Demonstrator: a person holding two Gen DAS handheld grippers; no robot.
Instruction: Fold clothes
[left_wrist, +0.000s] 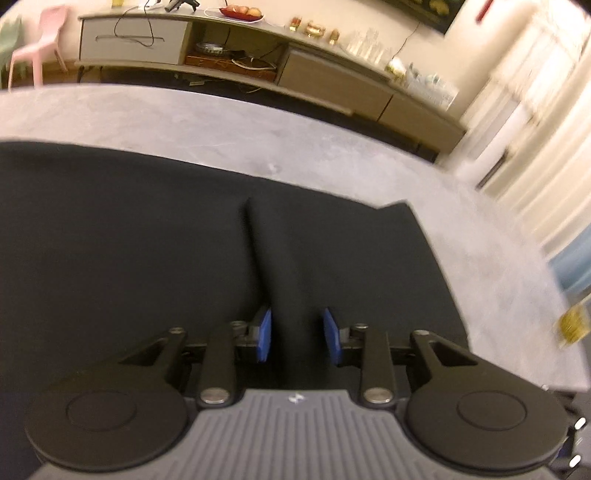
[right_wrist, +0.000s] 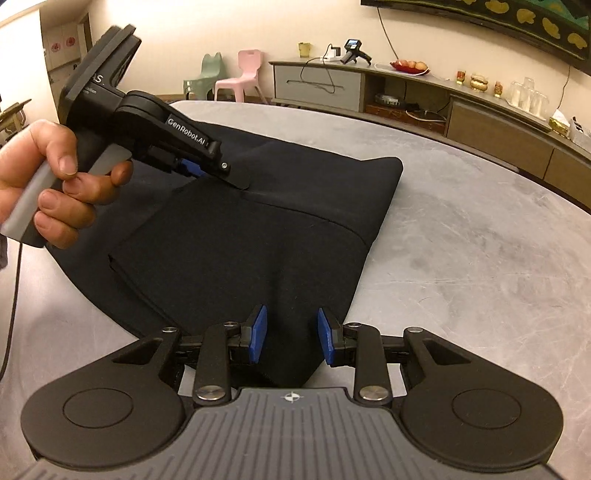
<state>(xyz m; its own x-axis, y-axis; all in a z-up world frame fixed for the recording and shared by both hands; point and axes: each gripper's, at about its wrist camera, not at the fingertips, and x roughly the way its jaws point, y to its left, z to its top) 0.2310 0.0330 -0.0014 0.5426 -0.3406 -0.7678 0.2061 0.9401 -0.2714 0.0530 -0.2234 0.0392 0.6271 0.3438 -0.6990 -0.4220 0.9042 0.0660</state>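
A black garment (right_wrist: 258, 229) lies partly folded on the grey table (right_wrist: 480, 240). My right gripper (right_wrist: 291, 334) is open, its blue pads on either side of a raised fold at the garment's near corner. My left gripper (left_wrist: 297, 334) is open too, its pads astride a raised ridge of the black garment (left_wrist: 147, 240). In the right wrist view the left gripper (right_wrist: 221, 173) is held in a hand, its tip low on the garment's far left part.
A long low sideboard (left_wrist: 258, 66) stands beyond the table (left_wrist: 184, 114), with a fruit plate (right_wrist: 410, 66), glasses (right_wrist: 528, 96) and cables. A pink chair (right_wrist: 243, 74) and a green chair (right_wrist: 205, 75) stand at the back. Curtains (left_wrist: 535, 129) hang to the right.
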